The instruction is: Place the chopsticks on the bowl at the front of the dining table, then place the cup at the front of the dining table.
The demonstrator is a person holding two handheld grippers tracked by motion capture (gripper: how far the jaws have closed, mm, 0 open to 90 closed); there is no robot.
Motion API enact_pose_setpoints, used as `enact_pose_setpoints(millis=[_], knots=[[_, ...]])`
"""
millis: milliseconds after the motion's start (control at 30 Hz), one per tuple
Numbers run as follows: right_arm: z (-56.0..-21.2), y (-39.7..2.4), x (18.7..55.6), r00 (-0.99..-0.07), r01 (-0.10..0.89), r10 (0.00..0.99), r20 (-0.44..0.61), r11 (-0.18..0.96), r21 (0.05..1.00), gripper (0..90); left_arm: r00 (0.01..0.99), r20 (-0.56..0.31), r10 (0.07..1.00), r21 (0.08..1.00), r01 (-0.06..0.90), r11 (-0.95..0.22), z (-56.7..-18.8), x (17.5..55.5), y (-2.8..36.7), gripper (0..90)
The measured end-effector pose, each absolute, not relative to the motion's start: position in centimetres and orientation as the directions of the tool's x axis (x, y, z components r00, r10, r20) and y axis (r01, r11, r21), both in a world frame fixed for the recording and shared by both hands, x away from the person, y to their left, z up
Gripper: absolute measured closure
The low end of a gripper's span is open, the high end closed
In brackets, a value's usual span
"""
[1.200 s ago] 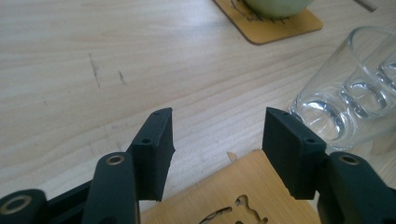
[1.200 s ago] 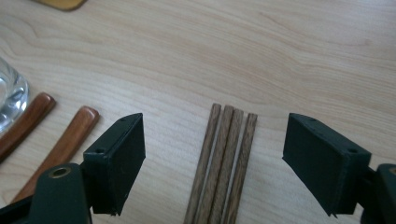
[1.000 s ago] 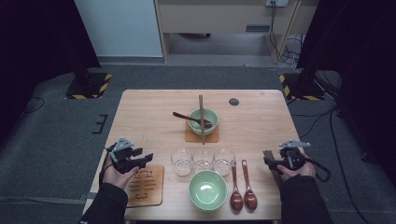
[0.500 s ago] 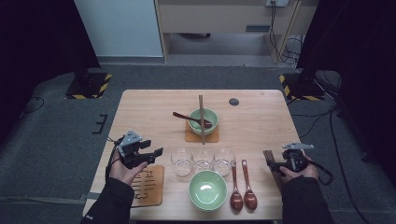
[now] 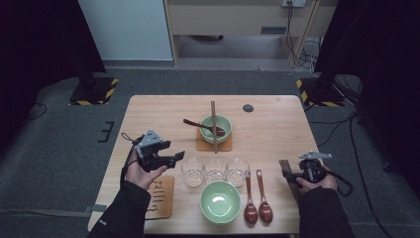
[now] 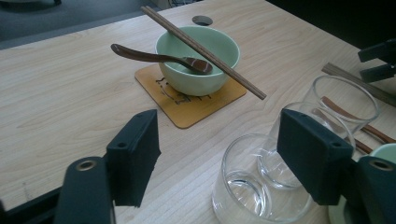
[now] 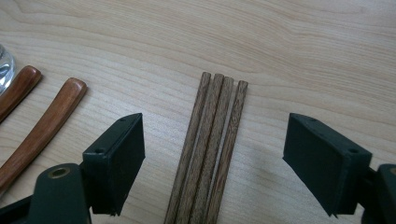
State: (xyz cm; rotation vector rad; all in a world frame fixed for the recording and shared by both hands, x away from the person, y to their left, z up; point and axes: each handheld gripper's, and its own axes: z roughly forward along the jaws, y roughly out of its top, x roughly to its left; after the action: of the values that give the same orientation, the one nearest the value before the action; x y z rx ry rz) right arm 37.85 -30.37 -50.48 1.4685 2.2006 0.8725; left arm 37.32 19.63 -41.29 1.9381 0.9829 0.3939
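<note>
My left gripper [image 5: 177, 157] [image 6: 224, 158] is open and points at a row of three empty glasses [image 5: 215, 170]. The nearest glass [image 6: 252, 186] stands just ahead of its jaws, not between them. My right gripper [image 5: 287, 172] [image 7: 233, 158] is open too and hovers over a bundle of wooden chopsticks [image 7: 210, 154] [image 5: 283, 165] lying flat on the table. The bundle lies in the gap between the jaws, which touch nothing. Farther back a green bowl [image 5: 216, 126] [image 6: 198, 58] sits on a coaster [image 6: 187, 109], with a wooden spoon [image 6: 154, 57] in it and chopsticks [image 6: 205, 46] across its rim.
A second green bowl [image 5: 219, 201] stands at the front middle, with two wooden spoons [image 5: 257, 206] [image 7: 44, 126] to its right. A brown coaster [image 5: 161, 198] lies under my left wrist. The wooden table [image 5: 148, 119] has a round hole [image 5: 247, 107] at the back.
My left gripper has moved right and forward toward the glasses. My right gripper has drifted slightly toward the table's front edge, over the chopsticks.
</note>
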Motion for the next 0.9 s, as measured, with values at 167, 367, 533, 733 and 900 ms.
enact_pose_setpoints(millis=[167, 367, 533, 733, 900], knots=[[-50.5, -30.4, 37.8, -0.397, 0.699, 0.916, 0.048, 0.268, 0.662, 20.7, 0.644, -0.120, 0.755, 0.815, 0.498, -0.296, -41.9, 37.7, 18.9, 27.4], [-50.5, -30.4, 37.9, -0.402, 0.697, 0.915, 0.045, 0.273, 0.663, 20.5, 0.667, -0.124, 0.734, 0.773, 0.529, -0.350, -42.6, 38.0, 17.6, 26.9], [-50.5, -30.4, 37.8, -0.402, 0.700, 0.914, 0.047, 0.274, 0.659, 20.5, 0.674, -0.128, 0.728, 0.742, 0.552, -0.381, -43.6, 38.5, 16.9, 26.8], [-50.5, -30.4, 37.9, -0.405, 0.696, 0.913, 0.048, 0.274, 0.664, 20.5, 0.675, -0.133, 0.726, 0.711, 0.575, -0.405, -44.6, 38.8, 16.4, 27.1], [-50.6, -30.4, 37.9, -0.402, 0.702, 0.914, 0.052, 0.271, 0.659, 20.5, 0.671, -0.141, 0.728, 0.693, 0.592, -0.412, -45.1, 39.1, 16.4, 29.9]])
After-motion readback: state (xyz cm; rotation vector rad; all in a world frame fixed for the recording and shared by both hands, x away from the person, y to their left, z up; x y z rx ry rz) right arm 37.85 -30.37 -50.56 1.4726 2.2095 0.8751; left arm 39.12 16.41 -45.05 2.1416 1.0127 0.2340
